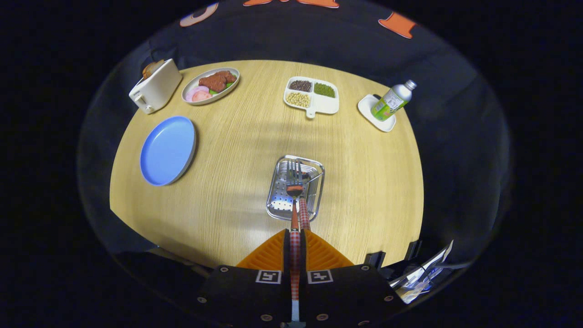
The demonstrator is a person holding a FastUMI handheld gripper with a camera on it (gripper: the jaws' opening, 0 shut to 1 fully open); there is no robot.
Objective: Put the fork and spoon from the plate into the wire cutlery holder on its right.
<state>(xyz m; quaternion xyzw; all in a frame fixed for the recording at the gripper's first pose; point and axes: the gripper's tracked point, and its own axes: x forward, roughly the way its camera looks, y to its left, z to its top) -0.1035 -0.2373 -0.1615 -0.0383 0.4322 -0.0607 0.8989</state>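
The tool (295, 237) is closed on the checked handle of the fork (294, 180), whose steel tines hang over the perforated metal cutlery holder (319, 171). A second checked handle, likely the spoon (304, 212), already rests inside, so the task looks near its end. The smooth blue plate (167, 150) lies bare, well apart on the wood-grain tabletop (237, 182)

Cam rides on tongs (295, 241), looks fwd and down over round table (237, 182), fairly near.
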